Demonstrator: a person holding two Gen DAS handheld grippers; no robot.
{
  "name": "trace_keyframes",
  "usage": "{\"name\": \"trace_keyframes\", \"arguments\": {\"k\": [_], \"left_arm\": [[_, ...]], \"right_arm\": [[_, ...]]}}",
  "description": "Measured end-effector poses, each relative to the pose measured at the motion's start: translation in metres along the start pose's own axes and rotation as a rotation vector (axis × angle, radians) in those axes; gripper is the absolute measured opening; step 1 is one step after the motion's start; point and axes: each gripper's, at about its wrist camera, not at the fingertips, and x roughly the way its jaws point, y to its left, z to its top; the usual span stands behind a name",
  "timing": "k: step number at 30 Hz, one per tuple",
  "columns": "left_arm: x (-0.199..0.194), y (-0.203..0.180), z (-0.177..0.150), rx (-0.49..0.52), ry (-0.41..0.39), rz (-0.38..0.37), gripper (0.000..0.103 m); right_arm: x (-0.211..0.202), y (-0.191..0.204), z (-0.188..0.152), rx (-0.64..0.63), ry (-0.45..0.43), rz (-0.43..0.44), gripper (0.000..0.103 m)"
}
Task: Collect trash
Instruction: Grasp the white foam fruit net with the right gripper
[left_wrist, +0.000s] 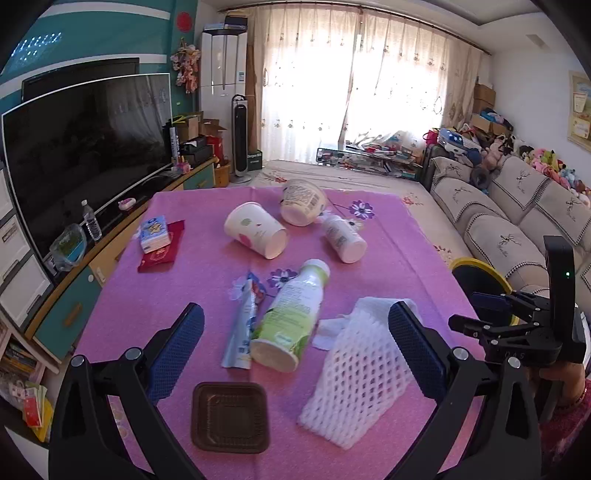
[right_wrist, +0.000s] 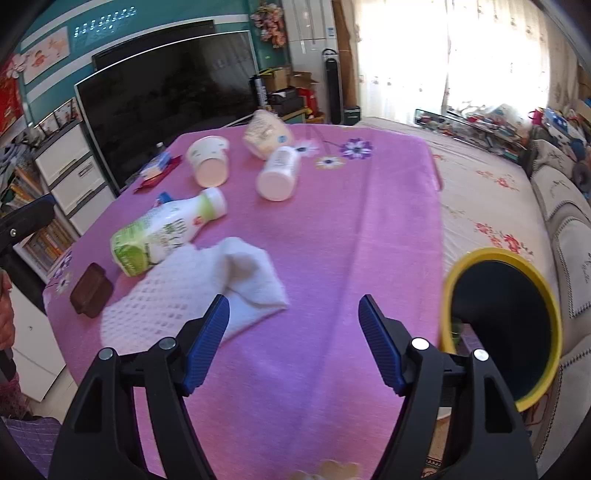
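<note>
We note both grippers, left (left_wrist: 295, 347) and right (right_wrist: 293, 336), gaping and empty above the pink tablecloth (right_wrist: 332, 229), where the green-and-white plastic bottle (left_wrist: 288, 317) lies beside white foam netting (left_wrist: 364, 373).

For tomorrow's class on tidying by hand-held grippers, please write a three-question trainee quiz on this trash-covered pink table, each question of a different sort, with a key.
1. True or false: the green-and-white bottle stands upright.
2. Multiple choice: the white foam net sleeve lies nearest to: A) the blue tissue pack B) the green-and-white bottle C) the television
3. Fill in: the bin beside the table has a ____ rim.

Key
1. False; it lies on its side.
2. B
3. Yellow

Trainer's note: the left gripper and the right gripper are both open and hold nothing.
</note>
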Motion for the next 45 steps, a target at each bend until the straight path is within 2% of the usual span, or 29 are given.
{"name": "trace_keyframes", "arguments": {"k": [2, 5, 8, 11, 14, 16, 20, 23, 25, 27, 30, 37, 41, 45], "left_arm": [[-0.003, 0.014, -0.004, -0.019, -0.001, 0.006, 0.098], [-0.004, 0.022, -0.007, -0.037, -0.001, 0.005, 0.098], [-0.004, 0.018, -0.005, -0.039, -0.002, -0.002, 0.098], [-0.006, 0.014, -0.004, -0.025, -0.01, 0.005, 0.098], [-0.005, 0.011, -0.002, -0.024, -0.014, 0.0, 0.098], [-0.004, 0.01, -0.002, -0.028, -0.016, -0.002, 0.098], [-0.003, 0.008, -0.002, -0.033, -0.015, -0.001, 0.098], [-0.002, 0.008, -0.003, -0.026, -0.014, 0.01, 0.098], [-0.002, 0.01, -0.002, -0.03, -0.016, 0.018, 0.098], [-0.001, 0.012, -0.003, -0.038, -0.016, 0.023, 0.098], [0.001, 0.011, -0.003, -0.039, -0.014, 0.028, 0.098], [0.002, 0.005, -0.002, -0.022, -0.016, 0.03, 0.098], [0.002, 0.002, 0.0, -0.021, -0.02, 0.028, 0.098], [0.0, -0.004, 0.0, -0.005, -0.024, 0.022, 0.098]], "right_arm": [[0.011, 0.028, 0.002, -0.046, 0.013, 0.052, 0.066], [0.026, 0.061, 0.001, -0.107, 0.044, 0.072, 0.062], [0.028, 0.072, -0.004, -0.129, 0.052, 0.026, 0.061], [0.018, 0.078, -0.014, -0.138, 0.042, 0.069, 0.061], [0.013, 0.099, -0.022, -0.226, 0.039, 0.097, 0.061], [0.02, 0.11, -0.025, -0.257, 0.06, 0.111, 0.063], [0.043, 0.124, -0.033, -0.317, 0.123, 0.082, 0.067], [0.05, 0.123, -0.035, -0.295, 0.12, 0.095, 0.067], [0.049, 0.121, -0.037, -0.279, 0.132, 0.141, 0.051], [0.045, 0.125, -0.039, -0.289, 0.133, 0.162, 0.026], [0.04, 0.13, -0.043, -0.298, 0.129, 0.17, 0.011], [0.008, 0.126, -0.041, -0.28, 0.083, 0.223, 0.008], [-0.017, 0.119, -0.034, -0.279, 0.024, 0.216, 0.008], [-0.037, 0.103, -0.025, -0.262, -0.027, 0.173, 0.008]]}}
